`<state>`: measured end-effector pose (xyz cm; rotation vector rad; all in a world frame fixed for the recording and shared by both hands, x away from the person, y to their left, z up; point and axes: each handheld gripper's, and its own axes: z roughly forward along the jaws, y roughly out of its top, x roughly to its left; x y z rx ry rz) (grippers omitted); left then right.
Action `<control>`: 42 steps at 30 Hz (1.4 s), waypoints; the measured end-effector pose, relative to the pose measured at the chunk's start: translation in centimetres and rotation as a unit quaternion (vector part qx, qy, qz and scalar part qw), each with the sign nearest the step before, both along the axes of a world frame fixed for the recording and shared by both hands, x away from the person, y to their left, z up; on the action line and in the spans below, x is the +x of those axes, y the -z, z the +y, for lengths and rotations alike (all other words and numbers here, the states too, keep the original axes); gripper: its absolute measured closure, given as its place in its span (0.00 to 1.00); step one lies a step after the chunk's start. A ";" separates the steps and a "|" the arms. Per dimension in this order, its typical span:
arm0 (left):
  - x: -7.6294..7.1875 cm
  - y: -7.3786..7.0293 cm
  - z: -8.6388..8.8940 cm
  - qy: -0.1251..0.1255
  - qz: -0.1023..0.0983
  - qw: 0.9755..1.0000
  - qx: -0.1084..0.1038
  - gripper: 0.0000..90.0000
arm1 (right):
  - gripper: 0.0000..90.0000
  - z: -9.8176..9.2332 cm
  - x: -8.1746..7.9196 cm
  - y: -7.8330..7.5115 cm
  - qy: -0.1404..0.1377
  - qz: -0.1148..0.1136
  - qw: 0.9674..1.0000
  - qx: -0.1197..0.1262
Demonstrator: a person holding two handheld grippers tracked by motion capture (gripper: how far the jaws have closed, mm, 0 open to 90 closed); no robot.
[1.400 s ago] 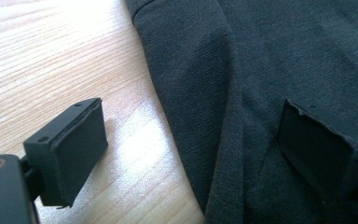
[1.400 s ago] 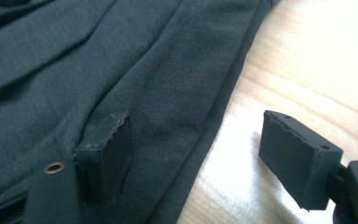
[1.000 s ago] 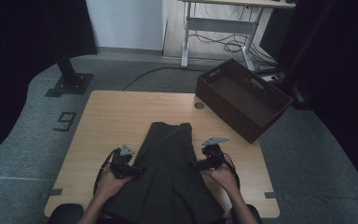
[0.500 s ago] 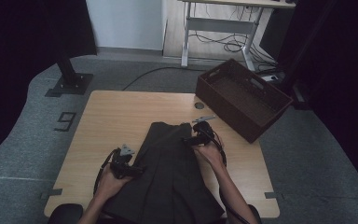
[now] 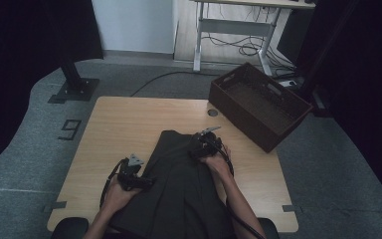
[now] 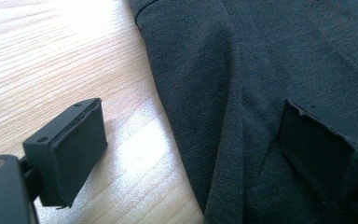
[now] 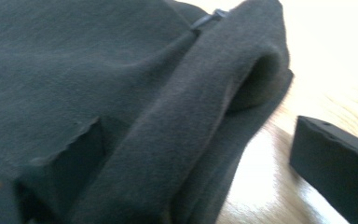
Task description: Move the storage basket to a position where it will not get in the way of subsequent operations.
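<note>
We spread both grippers wide: left gripper straddles the dark garment edge on the table, right gripper brackets its folded far corner, ready to pinch.

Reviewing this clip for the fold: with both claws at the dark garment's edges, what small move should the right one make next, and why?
Probably close the right claw on the garment. Its jaws stand open astride the raised fold at the garment's right edge, one over cloth, one over the table, so nothing is gripped.
</note>
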<state>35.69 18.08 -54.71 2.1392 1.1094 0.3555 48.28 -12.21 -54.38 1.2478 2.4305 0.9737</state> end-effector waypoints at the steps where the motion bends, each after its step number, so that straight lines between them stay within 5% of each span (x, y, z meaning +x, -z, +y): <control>1: 0.0 0.0 0.0 0.000 0.000 1.000 0.000 0.08 | 0.21 0.1 -0.1 -0.2 -0.011 0.000 1.000 0.002; 8: 0.0 0.0 0.0 0.000 0.002 1.000 0.000 0.08 | 0.62 0.9 -0.1 -1.0 -0.020 0.023 1.000 0.002; 13: -0.3 -1.2 -0.1 -0.004 0.002 1.000 -0.001 0.14 | 0.82 0.4 0.0 -1.0 -0.012 0.043 0.998 0.033; 17: -1.2 -2.1 -0.7 0.006 -0.012 1.000 -0.018 0.11 | 0.84 0.2 0.0 -0.9 -0.011 0.046 0.998 0.044; 22: -1.4 -0.5 -1.6 -0.001 0.007 0.999 0.035 0.00 | 0.86 0.5 -0.4 -1.2 -0.013 0.029 0.999 0.033; 25: -1.2 -0.3 -1.5 -0.012 0.019 0.999 0.030 0.00 | 0.86 0.5 -0.5 -1.5 -0.018 0.022 0.999 0.033; 33: -0.9 -0.2 -1.4 -0.024 0.022 0.999 0.031 0.00 | 0.88 -0.1 -2.3 -5.0 -0.041 -0.034 0.997 0.056; 42: -0.7 -0.1 -1.3 -0.025 0.018 0.999 0.029 0.00 | 0.88 -0.4 -5.7 -9.5 -0.089 -0.089 0.988 0.085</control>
